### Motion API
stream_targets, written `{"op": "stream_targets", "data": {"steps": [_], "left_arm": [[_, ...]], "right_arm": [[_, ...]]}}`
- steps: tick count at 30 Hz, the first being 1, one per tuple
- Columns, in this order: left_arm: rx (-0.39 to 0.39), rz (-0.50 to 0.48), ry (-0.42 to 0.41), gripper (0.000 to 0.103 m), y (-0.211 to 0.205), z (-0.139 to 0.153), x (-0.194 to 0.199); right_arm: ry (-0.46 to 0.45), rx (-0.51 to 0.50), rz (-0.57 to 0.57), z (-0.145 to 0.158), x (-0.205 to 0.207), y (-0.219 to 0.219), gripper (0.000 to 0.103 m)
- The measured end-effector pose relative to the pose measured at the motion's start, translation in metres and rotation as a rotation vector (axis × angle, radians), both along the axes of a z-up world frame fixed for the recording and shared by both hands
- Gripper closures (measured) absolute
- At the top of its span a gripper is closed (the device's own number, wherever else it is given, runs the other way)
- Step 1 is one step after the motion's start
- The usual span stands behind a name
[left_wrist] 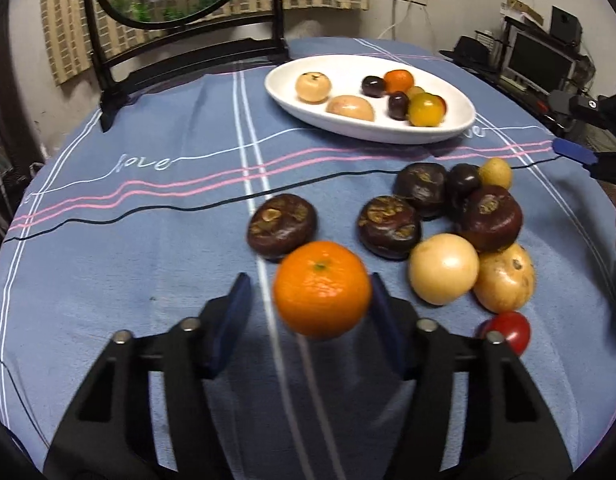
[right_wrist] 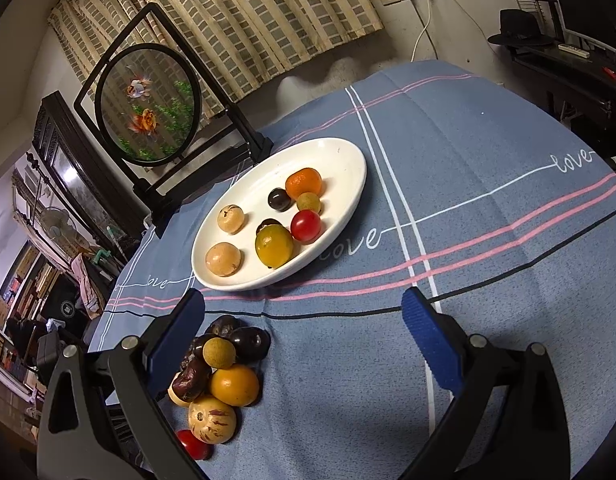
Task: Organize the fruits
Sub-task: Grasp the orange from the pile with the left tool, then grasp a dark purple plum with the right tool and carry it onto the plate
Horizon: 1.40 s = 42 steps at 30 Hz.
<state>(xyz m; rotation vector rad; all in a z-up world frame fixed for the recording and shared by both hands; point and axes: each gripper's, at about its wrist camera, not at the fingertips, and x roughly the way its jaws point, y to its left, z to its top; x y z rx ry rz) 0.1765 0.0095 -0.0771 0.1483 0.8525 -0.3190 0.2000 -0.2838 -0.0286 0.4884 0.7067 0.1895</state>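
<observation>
1. Orange against blue: a tangerine (left_wrist: pixel 322 289) sits between the pads of the left gripper (left_wrist: pixel 308 312), with the right pad touching its side and a visible gap at the left pad; blurred, seemingly lifted off the blue tablecloth (left_wrist: pixel 147 240), though contact with the cloth cannot be ruled out.
2. Jaws part-open, about as wide as the fruit; firm clamping by both pads cannot be confirmed.
3. Probably mid-pick or mid-release, judging by the uneven contact.
4. Right gripper (right_wrist: pixel 303 344) spread wide and holding nothing, hovering above bare cloth between the loose pile and the white oval plate (right_wrist: pixel 348 152).
5. Likely kept high and wide to stay clear of the left side's path and be ready for the next fruit.
6. Loose pile: dark brown flat fruits (left_wrist: pixel 390 226), pale round fruits (left_wrist: pixel 444 269), a small yellow-green one (right_wrist: pixel 219 353), a red cherry tomato (left_wrist: pixel 510 332), all crowded and touching on the near right of the cloth.
7. Plate already loaded with several fruits, including a second orange (right_wrist: pixel 303 182), a red tomato (right_wrist: pixel 305 226) and a yellow-green fruit (right_wrist: pixel 273 246); plenty of bare white left.
8. Goldfish screen (right_wrist: pixel 147 104) stands just behind the plate, a possible obstacle on a high approach.
</observation>
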Motion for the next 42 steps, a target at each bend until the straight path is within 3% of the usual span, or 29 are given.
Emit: {"op": "stream_targets", "data": {"steps": [1, 6, 9, 10, 12, 14, 23, 29, 35, 42], "left_arm": [[-0.015, -0.013, 0.003, 0.056, 0.000, 0.000, 0.000], [-0.030, -0.017, 0.007, 0.056, -0.001, -0.001, 0.000], [-0.028, 0.011, 0.002, 0.056, 0.004, 0.000, 0.001], [-0.024, 0.031, -0.006, 0.056, 0.007, 0.001, 0.001], [-0.033, 0.059, -0.020, 0.056, 0.014, 0.004, 0.001], [-0.048, 0.073, -0.014, 0.056, 0.018, 0.004, 0.002], [-0.042, 0.061, 0.008, 0.056, 0.015, 0.000, 0.004], [-0.047, 0.054, 0.013, 0.056, 0.015, 0.000, 0.005], [-0.062, 0.042, 0.032, 0.056, 0.015, -0.003, 0.006], [-0.097, 0.030, -0.019, 0.056, 0.014, 0.013, 0.003]], "right_arm": [[-0.001, 0.001, 0.004, 0.000, -0.001, 0.001, 0.004], [-0.026, 0.001, 0.073, 0.003, -0.004, 0.013, 0.004], [-0.082, -0.077, 0.181, 0.010, -0.013, 0.040, 0.004], [-0.110, -0.134, 0.228, 0.013, -0.020, 0.055, 0.007], [-0.146, -0.248, 0.312, 0.012, -0.031, 0.084, 0.025], [-0.138, -0.293, 0.359, 0.006, -0.035, 0.099, 0.040], [-0.109, -0.433, 0.430, -0.014, -0.032, 0.137, 0.051], [-0.107, -0.469, 0.423, -0.019, -0.019, 0.146, 0.059], [-0.114, -0.455, 0.424, -0.018, -0.022, 0.144, 0.061], [-0.159, -0.346, 0.356, 0.001, -0.035, 0.115, 0.061]]}}
